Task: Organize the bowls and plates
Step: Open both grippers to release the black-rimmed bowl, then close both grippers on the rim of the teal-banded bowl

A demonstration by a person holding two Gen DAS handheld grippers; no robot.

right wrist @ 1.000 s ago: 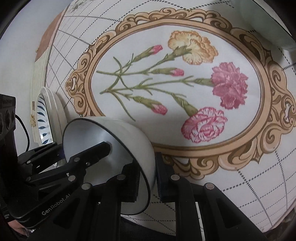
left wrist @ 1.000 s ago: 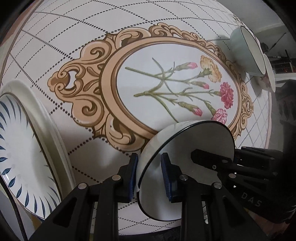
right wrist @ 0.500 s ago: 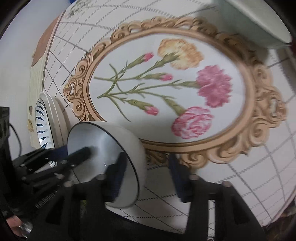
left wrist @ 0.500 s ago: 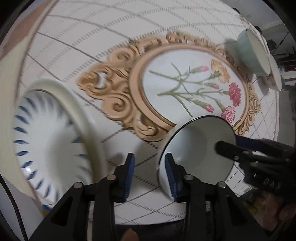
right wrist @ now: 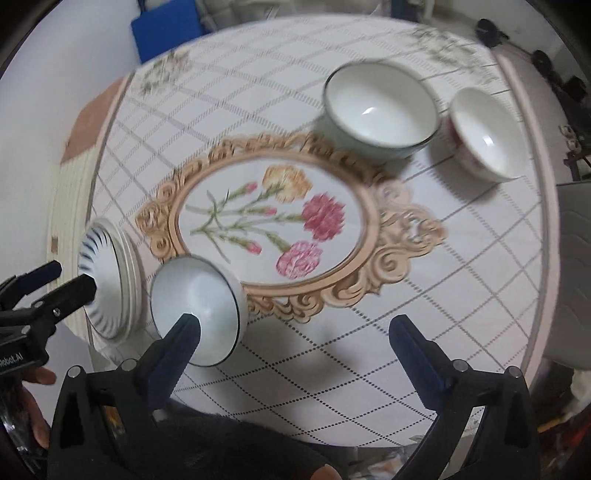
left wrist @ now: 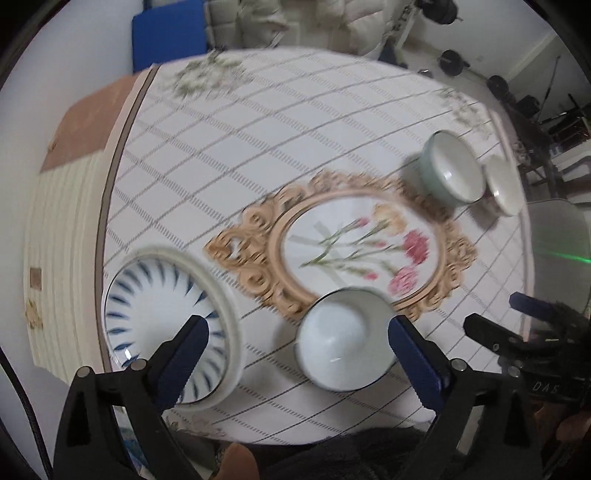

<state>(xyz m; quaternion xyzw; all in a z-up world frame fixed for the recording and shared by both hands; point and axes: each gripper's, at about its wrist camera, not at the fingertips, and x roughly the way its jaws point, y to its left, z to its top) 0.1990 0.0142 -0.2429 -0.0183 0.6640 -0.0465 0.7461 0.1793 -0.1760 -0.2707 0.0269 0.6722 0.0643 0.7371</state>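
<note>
A white bowl with a dark rim (left wrist: 345, 341) stands on the table near its front edge, below the flower medallion; it also shows in the right wrist view (right wrist: 197, 308). My left gripper (left wrist: 299, 354) is open and empty above it. My right gripper (right wrist: 295, 339) is open and empty, raised to the bowl's right. A blue-striped plate (left wrist: 162, 328) lies on a cream plate at the left; it also shows in the right wrist view (right wrist: 105, 280). A pale green bowl (right wrist: 380, 110) and a white bowl with red flowers (right wrist: 484, 136) stand at the far right.
The round table (right wrist: 461, 280) has a checked cloth with a gold-framed flower picture in its middle. A wooden cabinet (left wrist: 85, 125) stands past the table's left edge. A blue object (left wrist: 170, 33) and furniture stand behind the table.
Both grippers let go of the dark-rimmed bowl, opened wide and rose away from the table. The bowl now stands upright on the cloth beside the stacked plates.
</note>
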